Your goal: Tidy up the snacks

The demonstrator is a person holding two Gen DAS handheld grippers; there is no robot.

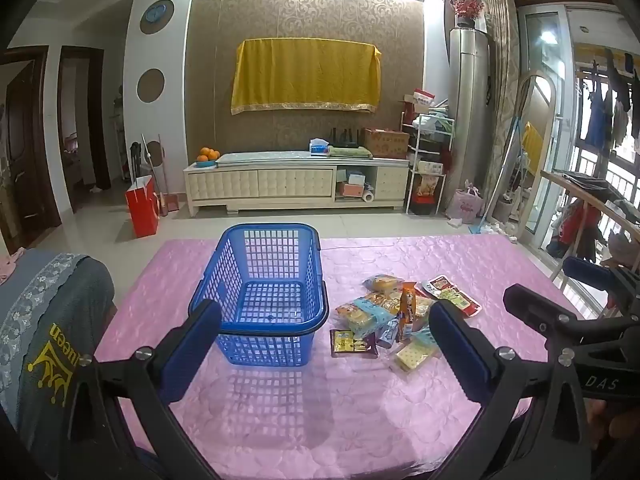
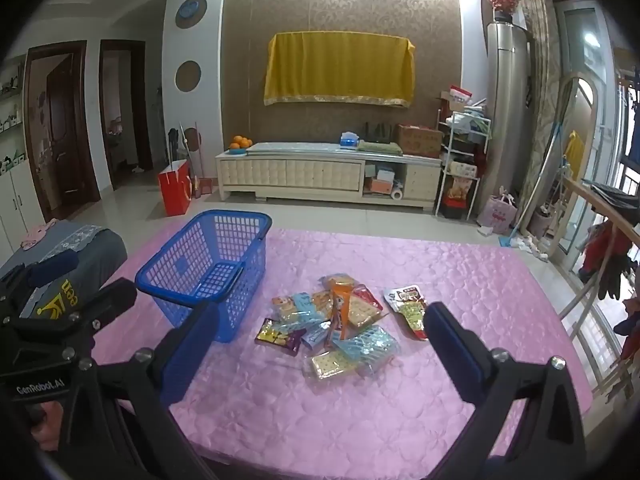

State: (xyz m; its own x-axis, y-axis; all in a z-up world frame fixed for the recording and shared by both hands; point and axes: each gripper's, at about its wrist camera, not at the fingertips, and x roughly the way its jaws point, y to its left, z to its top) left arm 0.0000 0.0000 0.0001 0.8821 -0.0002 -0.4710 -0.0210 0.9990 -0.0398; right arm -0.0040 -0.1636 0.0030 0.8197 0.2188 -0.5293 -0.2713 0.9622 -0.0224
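Both my claws are spread wide and holding nothing: left gripper faces the empty blue plastic lattice basket, right gripper faces the pile of wrapped snack packets just beside it on the pink quilted tablecloth.

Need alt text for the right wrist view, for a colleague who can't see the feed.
A loose pile of small wrapped snack packets lies on a pink quilted tablecloth, framed by the open right gripper with blue-padded black fingers. An empty blue plastic lattice basket stands left of the pile, beside the left gripper.
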